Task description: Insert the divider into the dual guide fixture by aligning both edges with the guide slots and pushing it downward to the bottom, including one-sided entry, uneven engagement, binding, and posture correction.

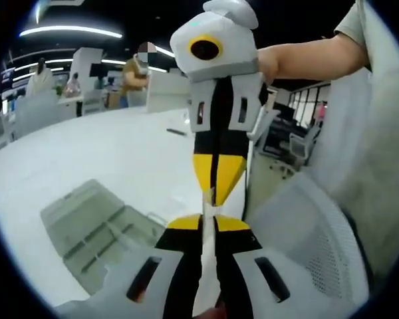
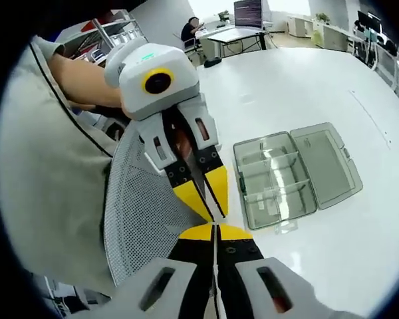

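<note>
1. The divider (image 1: pixel 207 266), a thin pale strip, is up in the air and not in the box; seen edge-on in the left gripper view, its long axis runs from one gripper's jaws straight to the other's.
2. The left gripper (image 1: pixel 207 222) has its jaws pressed together on one end of the strip, and the right gripper (image 2: pixel 215 229) pinches the other end the same way, tips nearly touching tips.
3. The dual guide fixture (image 2: pixel 296 174), a clear compartment box with its lid swung open, lies flat on the white desk (image 2: pixel 359 252), well apart from the held strip and off to one side of both grippers.
4. I judge the coming move turns on this: the strip must travel over to the box and be stood across its guide slots before any pushing down; neither gripper looks clearly nearer.
5. A mesh chair back (image 2: pixel 143 212) sits just under the grippers, off the desk's near edge.
</note>
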`<state>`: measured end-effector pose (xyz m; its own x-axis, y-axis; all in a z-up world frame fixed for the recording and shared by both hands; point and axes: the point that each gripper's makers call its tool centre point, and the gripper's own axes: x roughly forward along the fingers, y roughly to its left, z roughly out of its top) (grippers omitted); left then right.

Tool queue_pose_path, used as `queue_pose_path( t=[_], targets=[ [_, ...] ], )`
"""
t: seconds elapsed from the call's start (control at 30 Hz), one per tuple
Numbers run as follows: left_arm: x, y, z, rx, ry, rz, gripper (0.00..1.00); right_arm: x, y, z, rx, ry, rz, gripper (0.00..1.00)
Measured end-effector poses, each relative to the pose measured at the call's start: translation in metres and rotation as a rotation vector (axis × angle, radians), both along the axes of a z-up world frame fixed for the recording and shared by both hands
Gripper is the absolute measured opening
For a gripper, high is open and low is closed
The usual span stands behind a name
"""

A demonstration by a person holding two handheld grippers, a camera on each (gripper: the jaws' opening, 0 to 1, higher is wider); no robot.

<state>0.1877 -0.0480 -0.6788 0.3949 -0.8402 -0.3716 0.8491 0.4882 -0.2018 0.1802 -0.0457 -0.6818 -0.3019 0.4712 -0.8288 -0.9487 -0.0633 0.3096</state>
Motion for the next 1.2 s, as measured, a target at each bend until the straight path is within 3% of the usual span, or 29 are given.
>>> queue_pose_path(
  t=[0.2,0.73,1.2],
  targets=[
    [0.002,0.004,-0.001,0.009,-0.001,0.023,0.05,0.002,0.003,0.001,0.0,-0.011,0.001,0.0],
    [0.011,0.025,-0.001,0.067,-0.047,0.095,0.15,0.031,0.005,-0.004,-0.074,-0.169,0.015,0.0],
    [0.013,0.043,-0.003,0.096,-0.035,0.172,0.34,0.049,0.013,-0.013,-0.148,-0.251,0.035,0.0]
  ],
)
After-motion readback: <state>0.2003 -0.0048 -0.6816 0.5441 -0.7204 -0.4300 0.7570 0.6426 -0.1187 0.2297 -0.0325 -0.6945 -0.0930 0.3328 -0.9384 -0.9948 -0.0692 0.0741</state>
